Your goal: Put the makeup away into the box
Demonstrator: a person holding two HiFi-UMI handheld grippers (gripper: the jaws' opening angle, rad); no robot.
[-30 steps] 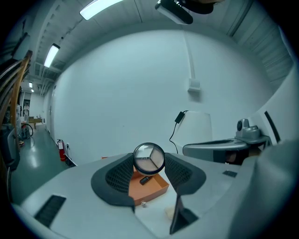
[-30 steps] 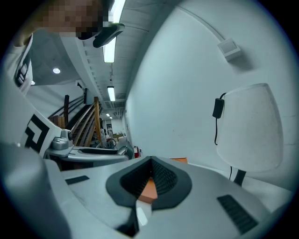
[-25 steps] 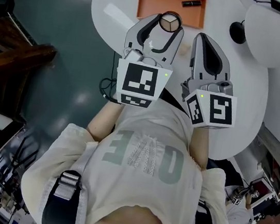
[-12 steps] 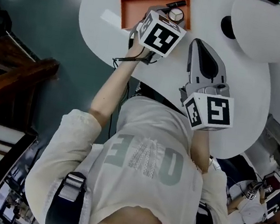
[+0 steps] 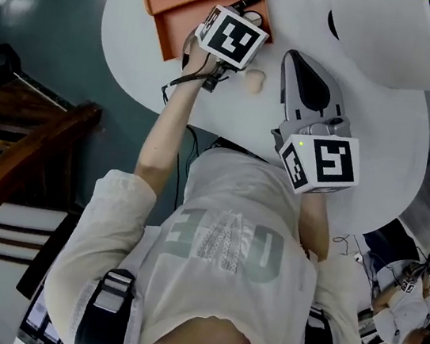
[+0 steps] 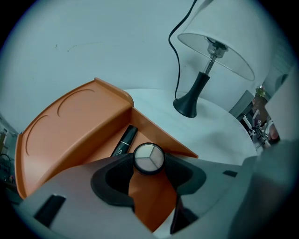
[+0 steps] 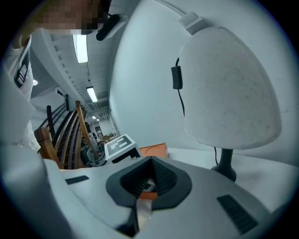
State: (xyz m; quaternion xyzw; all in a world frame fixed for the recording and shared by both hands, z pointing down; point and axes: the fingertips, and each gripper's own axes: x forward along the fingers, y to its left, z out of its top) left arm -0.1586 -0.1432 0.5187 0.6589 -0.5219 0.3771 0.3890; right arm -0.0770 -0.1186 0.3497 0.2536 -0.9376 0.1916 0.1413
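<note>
L gripper [image 5: 249,17] lower, round compact [image 6: 148,158] over smooth orange box [image 6: 70,126]

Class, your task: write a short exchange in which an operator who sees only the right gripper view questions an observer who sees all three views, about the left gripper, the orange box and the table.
Operator: Is the left gripper holding anything?
Observer: Yes, its jaws are shut on a round eyeshadow compact with three shades.
Operator: Is the orange box empty?
Observer: No, a black makeup tube lies inside it.
Operator: Anything loose on the white table?
Observer: In the head view a small beige item lies near the box; what it is I cannot tell.
</note>
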